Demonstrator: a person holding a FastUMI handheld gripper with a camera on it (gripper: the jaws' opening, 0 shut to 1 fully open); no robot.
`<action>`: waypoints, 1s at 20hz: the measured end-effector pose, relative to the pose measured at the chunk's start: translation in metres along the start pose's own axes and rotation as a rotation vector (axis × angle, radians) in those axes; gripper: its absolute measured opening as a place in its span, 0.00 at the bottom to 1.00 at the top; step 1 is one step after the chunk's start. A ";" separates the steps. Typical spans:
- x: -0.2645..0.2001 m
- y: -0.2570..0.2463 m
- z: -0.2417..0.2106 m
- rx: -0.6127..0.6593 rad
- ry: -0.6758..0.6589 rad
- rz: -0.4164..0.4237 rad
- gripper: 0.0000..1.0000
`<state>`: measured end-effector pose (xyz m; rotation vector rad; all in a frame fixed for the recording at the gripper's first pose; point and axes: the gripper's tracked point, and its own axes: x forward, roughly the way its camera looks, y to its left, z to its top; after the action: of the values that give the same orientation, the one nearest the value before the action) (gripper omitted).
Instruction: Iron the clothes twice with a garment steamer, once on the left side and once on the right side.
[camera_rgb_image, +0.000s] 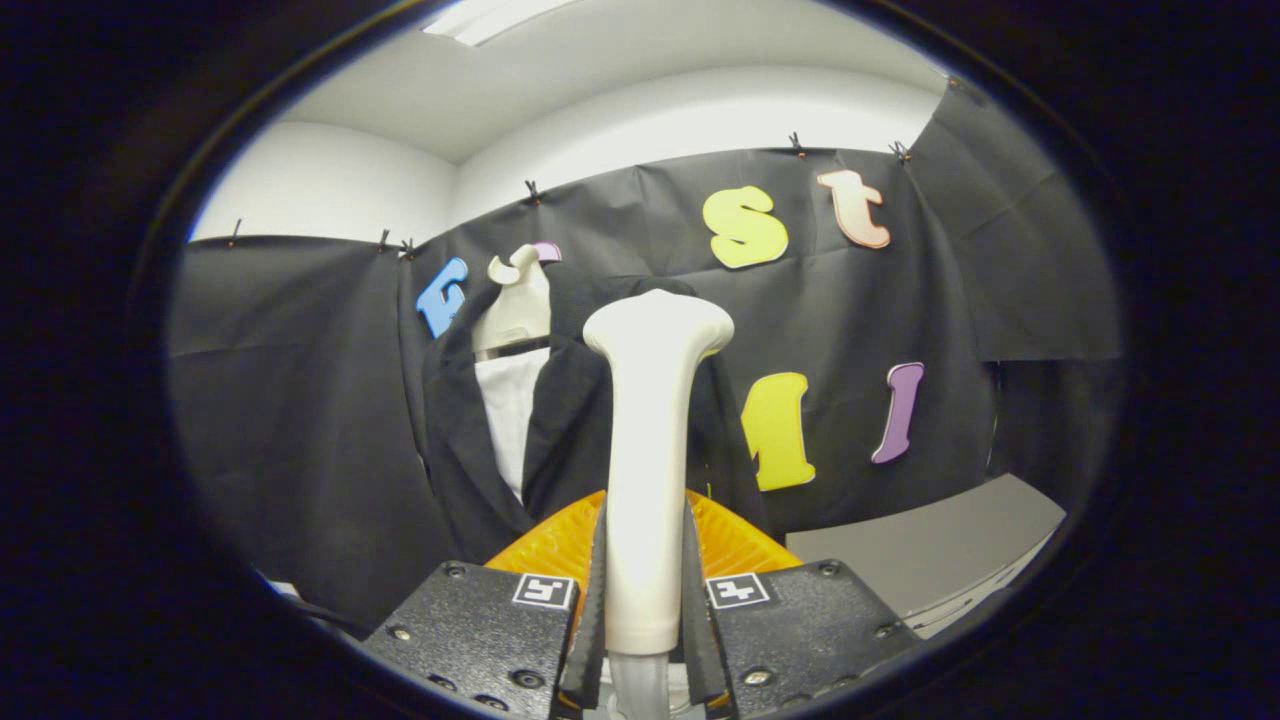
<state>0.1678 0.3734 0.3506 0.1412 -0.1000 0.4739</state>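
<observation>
- The steamer (648, 470) stands upright between the two fingers of the gripper (645, 600), a cream-white handle that widens into a rounded head at its top.
- Both fingers are closed in on the lower part of that handle, one pressing each side, so the gripper is pinching the steamer with only the handle's width between the jaws.
- Below the grip the handle narrows to a pale tube (640, 690) that runs down between the finger bases.
- Just behind the fingers, on both sides of the handle, sits an orange ribbed piece (740, 545); what it belongs to cannot be told.
- Beyond the steamer's head hangs the clothing: a dark jacket (480, 440) over a white shirt (508, 415), partly hidden by the handle.
- The clothes hang from a cream-coloured hanger or dummy neck (518, 305), just ahead and to the left of the steamer's head.
- The steamer's head appears short of the jacket, though whether they touch cannot be told.
- Behind the clothes is the booth's black cloth wall (300, 420), clipped along its top edge.
- To the right and lower down lies a grey table (930, 550), well apart from the clothes.
</observation>
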 end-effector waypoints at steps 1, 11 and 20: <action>0.003 0.007 -0.001 -0.006 0.002 0.006 0.35; 0.013 0.033 -0.040 -0.040 0.082 0.032 0.35; 0.003 0.023 -0.088 -0.059 0.169 0.010 0.35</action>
<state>0.1651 0.4085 0.2671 0.0420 0.0507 0.4908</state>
